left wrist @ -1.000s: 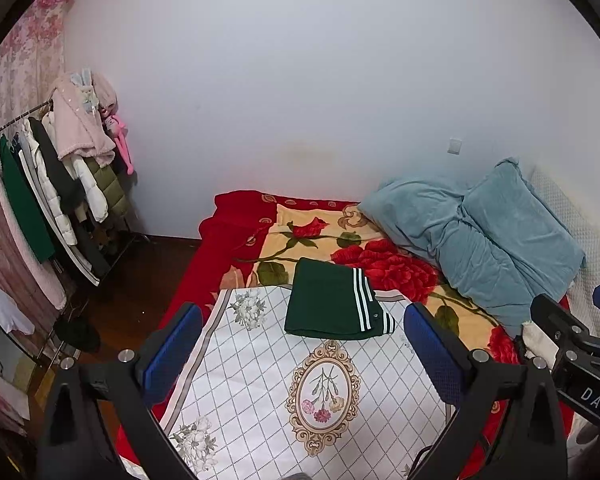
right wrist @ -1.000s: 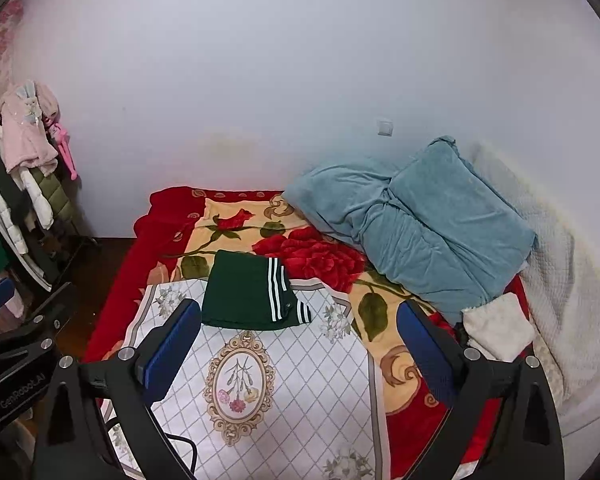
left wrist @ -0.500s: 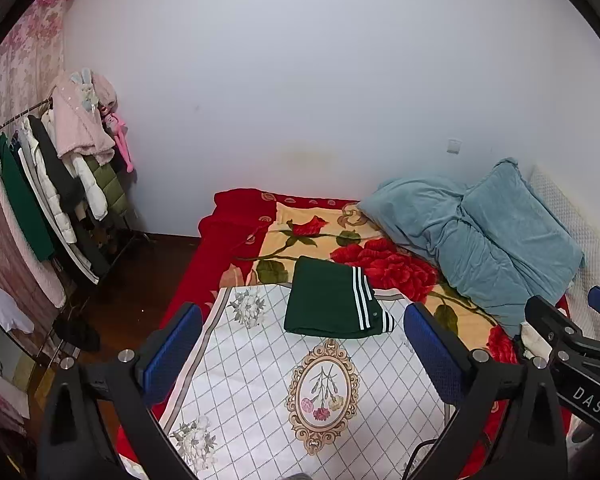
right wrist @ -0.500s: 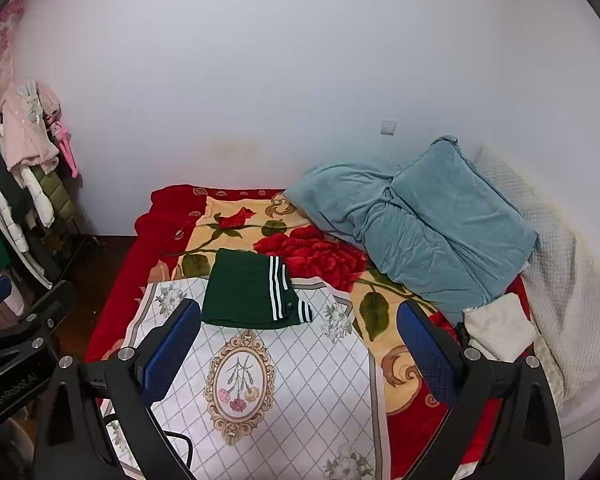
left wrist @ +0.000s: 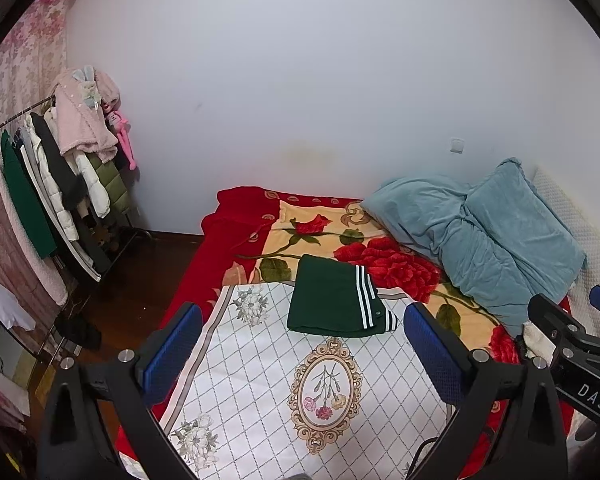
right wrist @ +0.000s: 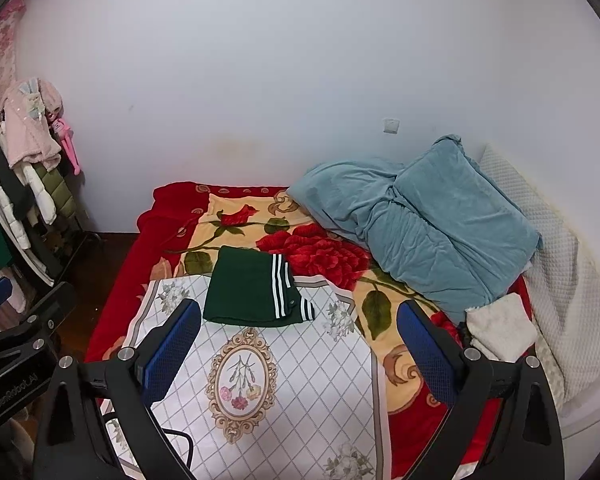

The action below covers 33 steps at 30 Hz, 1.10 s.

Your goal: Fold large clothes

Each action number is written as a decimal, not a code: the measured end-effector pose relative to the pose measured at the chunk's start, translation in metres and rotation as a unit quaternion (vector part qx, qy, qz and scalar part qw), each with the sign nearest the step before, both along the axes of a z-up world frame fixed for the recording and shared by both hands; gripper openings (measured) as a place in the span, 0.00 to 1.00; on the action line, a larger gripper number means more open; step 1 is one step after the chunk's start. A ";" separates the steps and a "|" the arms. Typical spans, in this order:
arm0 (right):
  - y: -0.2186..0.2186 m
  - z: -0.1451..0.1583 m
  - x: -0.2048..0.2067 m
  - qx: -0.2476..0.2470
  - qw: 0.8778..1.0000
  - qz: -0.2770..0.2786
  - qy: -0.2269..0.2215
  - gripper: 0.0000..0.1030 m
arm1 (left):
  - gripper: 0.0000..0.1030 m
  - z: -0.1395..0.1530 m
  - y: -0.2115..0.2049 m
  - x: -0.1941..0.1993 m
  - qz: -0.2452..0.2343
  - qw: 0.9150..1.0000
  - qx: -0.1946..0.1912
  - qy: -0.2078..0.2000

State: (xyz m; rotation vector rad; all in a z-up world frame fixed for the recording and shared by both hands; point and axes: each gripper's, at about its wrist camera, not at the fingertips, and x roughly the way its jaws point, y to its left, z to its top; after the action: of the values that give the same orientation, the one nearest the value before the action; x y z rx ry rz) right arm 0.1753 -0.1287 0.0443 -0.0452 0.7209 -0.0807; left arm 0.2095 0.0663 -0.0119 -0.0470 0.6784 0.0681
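Observation:
A dark green garment [left wrist: 332, 300] with white stripes lies folded into a neat rectangle at the far end of a white diamond-patterned cloth [left wrist: 268, 384] on the bed; the right wrist view shows the green garment [right wrist: 252, 288] too. My left gripper [left wrist: 300, 354] hangs open well short of it, high above the cloth, nothing between its blue pads. My right gripper [right wrist: 298, 350] is open as well, empty, at the same distance. The right gripper's body shows at the left view's right edge.
A red floral blanket [left wrist: 320, 232] covers the bed. Blue pillows [right wrist: 428, 216] and a white towel [right wrist: 500, 326] lie at the right, against a quilted white cushion [right wrist: 568, 300]. A clothes rack [left wrist: 52, 184] full of hanging coats stands left of the bed, over dark floor.
Both views shift only slightly; the grippers have drifted a little while staying open. The folded green garment has not moved.

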 end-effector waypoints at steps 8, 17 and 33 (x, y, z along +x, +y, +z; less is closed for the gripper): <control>-0.003 -0.005 0.006 0.008 1.000 0.005 0.009 0.97 | 1.00 -0.001 0.000 0.000 0.001 1.000 0.001 0.000; -0.006 -0.006 0.012 0.011 1.000 0.010 0.011 0.97 | 1.00 -0.002 0.000 0.000 0.002 1.000 0.002 0.001; -0.003 -0.002 0.012 0.014 1.000 0.014 0.012 0.97 | 1.00 -0.006 0.001 -0.004 0.003 1.000 0.005 -0.001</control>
State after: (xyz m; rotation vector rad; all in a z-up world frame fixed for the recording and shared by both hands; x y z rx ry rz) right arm 0.1878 -0.1317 0.0427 -0.0297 0.7445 -0.0445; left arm 0.2058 0.0676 -0.0176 -0.0391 0.6755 0.0779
